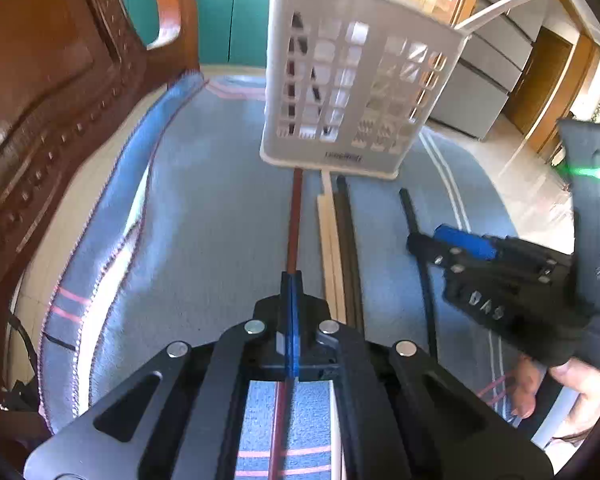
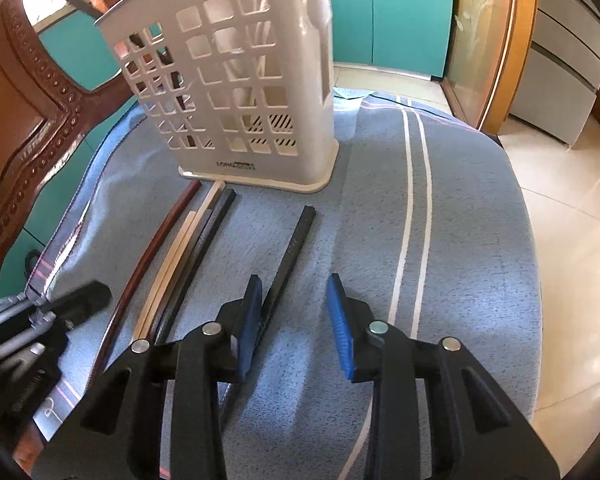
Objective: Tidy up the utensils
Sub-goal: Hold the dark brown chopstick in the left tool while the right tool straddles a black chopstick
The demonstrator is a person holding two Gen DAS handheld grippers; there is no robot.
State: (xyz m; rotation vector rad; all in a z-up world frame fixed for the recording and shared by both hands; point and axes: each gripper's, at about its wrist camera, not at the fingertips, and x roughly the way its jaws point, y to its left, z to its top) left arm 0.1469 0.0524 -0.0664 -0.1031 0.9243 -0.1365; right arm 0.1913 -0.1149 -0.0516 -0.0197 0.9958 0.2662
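The utensil holder (image 2: 236, 92) was matt off-white plastic with a pierced grid. The cloth (image 2: 460, 240) beneath was woven blue fabric, slightly nubby. The reddish-brown chopstick (image 1: 295, 220) looked lacquered and glossy, the pale chopsticks (image 2: 172, 264) like bare wood. The chair (image 1: 40, 100) was polished carved wood. The floor tiles (image 2: 572, 200) shone.
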